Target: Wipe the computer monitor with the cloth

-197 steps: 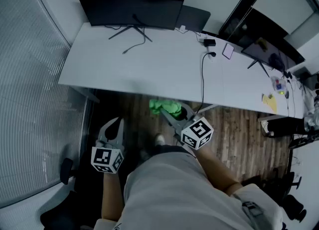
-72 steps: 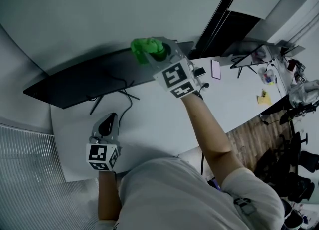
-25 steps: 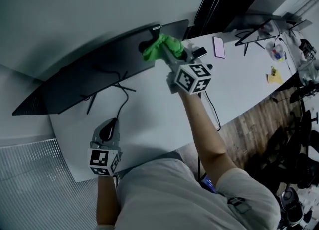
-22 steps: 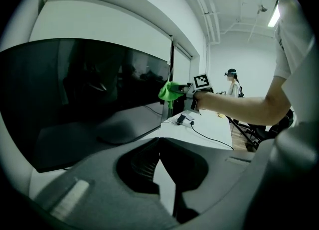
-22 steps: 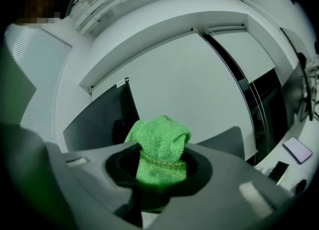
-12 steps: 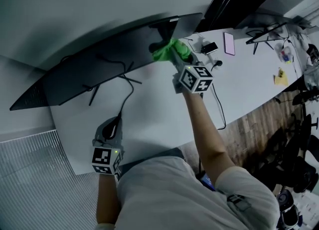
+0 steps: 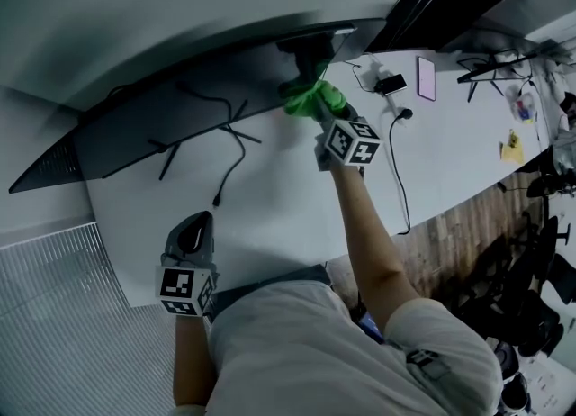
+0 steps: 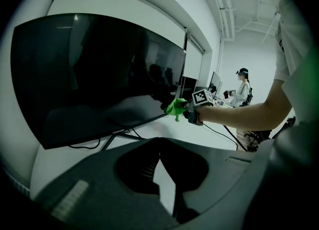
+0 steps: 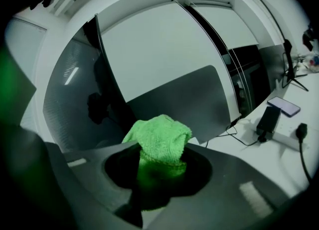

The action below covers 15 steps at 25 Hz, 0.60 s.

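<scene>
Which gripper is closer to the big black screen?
Right. The right gripper holds the green cloth at the edge of the monitor; the left gripper hangs over the desk, apart from it.

Head view: the cloth (image 7: 312, 99) covers the right gripper's (image 7: 319, 114) 2 jaw tips. Upper right of the frame, that clutter (image 7: 525, 106) is way too tiny to ID, maybe stationery.

the cloth (image 9: 159, 137) is nubby terry fabric. the monitor (image 8: 94, 69) screen is glossy and reflective; the desk (image 7: 279, 198) is smooth matt white; the floor (image 7: 463, 230) is wood planks.
</scene>
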Each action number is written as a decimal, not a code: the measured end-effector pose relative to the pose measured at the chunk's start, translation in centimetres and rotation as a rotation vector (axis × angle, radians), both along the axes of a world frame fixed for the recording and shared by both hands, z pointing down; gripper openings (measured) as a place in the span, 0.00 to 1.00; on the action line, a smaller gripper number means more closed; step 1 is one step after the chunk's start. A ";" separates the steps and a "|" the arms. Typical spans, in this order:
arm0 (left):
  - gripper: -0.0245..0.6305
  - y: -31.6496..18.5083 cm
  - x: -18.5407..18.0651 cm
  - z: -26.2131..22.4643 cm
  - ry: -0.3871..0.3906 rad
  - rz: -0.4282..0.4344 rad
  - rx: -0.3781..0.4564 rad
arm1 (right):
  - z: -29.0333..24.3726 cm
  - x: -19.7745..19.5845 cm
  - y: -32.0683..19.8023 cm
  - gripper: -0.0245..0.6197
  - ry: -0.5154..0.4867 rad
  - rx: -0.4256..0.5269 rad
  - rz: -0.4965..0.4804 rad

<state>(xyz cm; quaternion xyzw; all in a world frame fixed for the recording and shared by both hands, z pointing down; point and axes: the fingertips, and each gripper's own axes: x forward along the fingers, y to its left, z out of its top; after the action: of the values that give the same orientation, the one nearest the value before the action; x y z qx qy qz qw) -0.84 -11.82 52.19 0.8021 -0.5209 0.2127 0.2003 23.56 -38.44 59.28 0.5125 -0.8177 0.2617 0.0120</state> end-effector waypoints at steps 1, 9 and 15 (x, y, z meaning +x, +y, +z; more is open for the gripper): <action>0.05 0.1 -0.1 0.2 0.001 -0.004 -0.005 | 0.7 0.0 0.0 0.21 0.004 -0.013 -0.001; 0.05 0.5 0.1 0.7 0.000 -0.010 -0.022 | 4.6 0.0 0.0 0.21 0.015 -0.092 0.030; 0.05 0.6 -0.5 1.0 0.007 -0.022 -0.023 | 6.3 -0.3 0.4 0.21 -0.016 -0.146 0.064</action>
<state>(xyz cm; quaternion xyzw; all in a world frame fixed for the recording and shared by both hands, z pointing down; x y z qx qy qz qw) -1.36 -11.18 53.22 0.7947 -0.5264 0.2139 0.2137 23.27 -38.04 65.58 0.5342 -0.7797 0.3248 0.0344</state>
